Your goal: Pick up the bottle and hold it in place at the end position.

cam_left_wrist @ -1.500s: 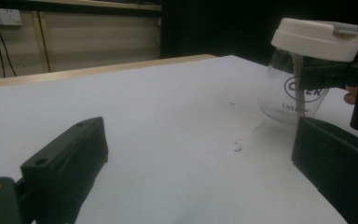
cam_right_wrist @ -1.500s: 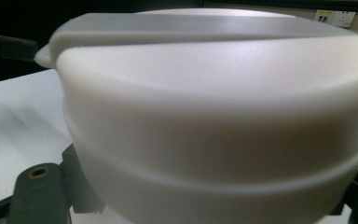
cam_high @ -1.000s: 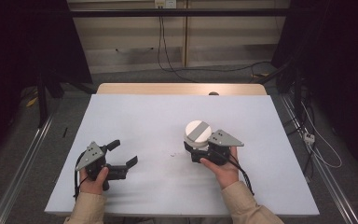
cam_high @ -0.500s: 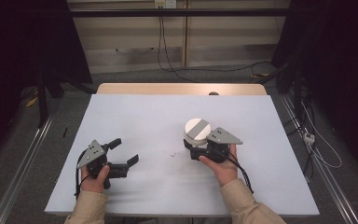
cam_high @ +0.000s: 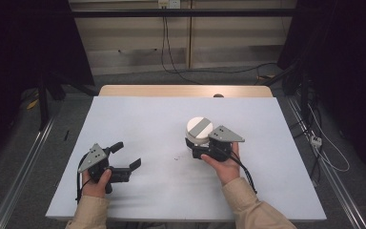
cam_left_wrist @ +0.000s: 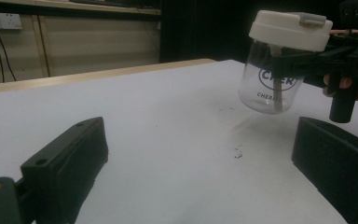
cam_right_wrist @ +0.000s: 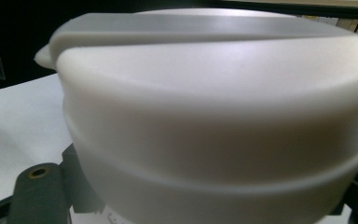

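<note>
A clear jar (cam_left_wrist: 271, 88) with black lettering and a white lid (cam_high: 199, 129) hangs slightly tilted just above the white table (cam_high: 147, 119), right of centre. My right gripper (cam_high: 194, 147) is shut on the jar's body below the lid, seen from the side as the right gripper (cam_left_wrist: 307, 58) in the left gripper view. Close up in the right gripper view, the lid (cam_right_wrist: 214, 116) sits between the black fingers (cam_right_wrist: 39, 191). My left gripper (cam_high: 127, 155) rests at the table's front left with its jaws wide apart, and between them the left gripper (cam_left_wrist: 200, 140) holds nothing.
A few dark specks (cam_high: 177, 156) lie on the table between the two grippers. A bare wooden strip (cam_high: 186, 90) runs along the far edge with a small dark object (cam_high: 218, 95) on it. Cables trail over the floor behind and to the right.
The right gripper has shifted the jar slightly left and towards the far edge. The left gripper has stayed where it was, still open.
</note>
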Demonstrator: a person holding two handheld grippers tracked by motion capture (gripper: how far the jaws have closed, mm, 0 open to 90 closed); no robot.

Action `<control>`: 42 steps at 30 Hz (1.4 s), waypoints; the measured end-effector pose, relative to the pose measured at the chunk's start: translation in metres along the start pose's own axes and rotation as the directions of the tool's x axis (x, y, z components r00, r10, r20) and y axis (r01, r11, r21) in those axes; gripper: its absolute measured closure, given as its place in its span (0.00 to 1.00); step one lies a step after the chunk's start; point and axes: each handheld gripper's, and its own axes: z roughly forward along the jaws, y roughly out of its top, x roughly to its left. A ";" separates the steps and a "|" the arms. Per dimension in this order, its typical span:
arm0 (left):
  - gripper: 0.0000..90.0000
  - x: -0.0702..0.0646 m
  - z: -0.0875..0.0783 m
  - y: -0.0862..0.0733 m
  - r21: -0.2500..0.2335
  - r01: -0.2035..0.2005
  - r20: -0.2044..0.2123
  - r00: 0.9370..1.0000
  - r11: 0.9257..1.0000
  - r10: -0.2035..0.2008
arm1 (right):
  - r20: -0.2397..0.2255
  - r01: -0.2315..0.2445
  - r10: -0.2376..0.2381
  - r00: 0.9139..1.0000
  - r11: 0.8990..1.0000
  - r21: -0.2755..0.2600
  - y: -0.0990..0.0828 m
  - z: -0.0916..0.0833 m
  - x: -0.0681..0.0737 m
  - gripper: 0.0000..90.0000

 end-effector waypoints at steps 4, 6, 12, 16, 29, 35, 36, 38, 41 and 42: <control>0.04 0.001 0.000 0.000 0.000 0.000 0.006 1.000 1.000 0.000 | 0.002 0.005 -0.005 1.000 1.000 0.006 0.002 0.003 0.001 0.21; 0.04 0.001 0.001 0.000 0.004 -0.002 0.011 1.000 1.000 0.002 | 0.002 0.001 -0.001 1.000 1.000 0.003 0.003 0.005 0.001 0.21; 0.04 0.001 0.000 0.000 0.006 -0.004 0.012 1.000 1.000 0.004 | 0.005 0.007 -0.007 1.000 1.000 0.002 0.003 0.011 0.001 0.21; 0.04 0.002 0.000 0.000 0.004 -0.002 0.005 1.000 1.000 0.002 | 0.007 -0.002 0.001 1.000 1.000 0.003 0.001 0.014 0.000 0.21; 0.04 0.002 -0.001 -0.001 0.013 -0.006 0.007 1.000 1.000 0.006 | 0.020 -0.016 0.016 1.000 1.000 0.012 0.003 0.032 -0.004 0.21; 0.04 0.002 -0.001 -0.001 0.018 -0.006 0.013 1.000 1.000 0.006 | 0.023 -0.001 0.000 1.000 0.999 0.033 0.003 0.042 -0.004 0.21; 0.04 0.002 -0.001 -0.001 0.017 -0.005 0.014 1.000 1.000 0.005 | 0.024 -0.001 0.000 1.000 0.999 0.036 0.003 0.043 -0.004 0.21; 0.04 0.002 -0.001 -0.001 0.017 -0.005 0.016 1.000 1.000 0.005 | 0.026 -0.004 0.003 1.000 0.999 0.034 0.003 0.045 -0.005 0.21; 0.04 0.002 -0.001 -0.001 0.020 -0.008 0.016 1.000 1.000 0.008 | 0.037 -0.001 -0.001 0.999 0.999 0.045 0.002 0.049 -0.005 0.21; 0.04 0.002 -0.001 -0.001 0.019 -0.007 0.016 1.000 1.000 0.007 | 0.041 -0.006 0.004 0.999 0.999 0.050 0.002 0.050 -0.006 0.21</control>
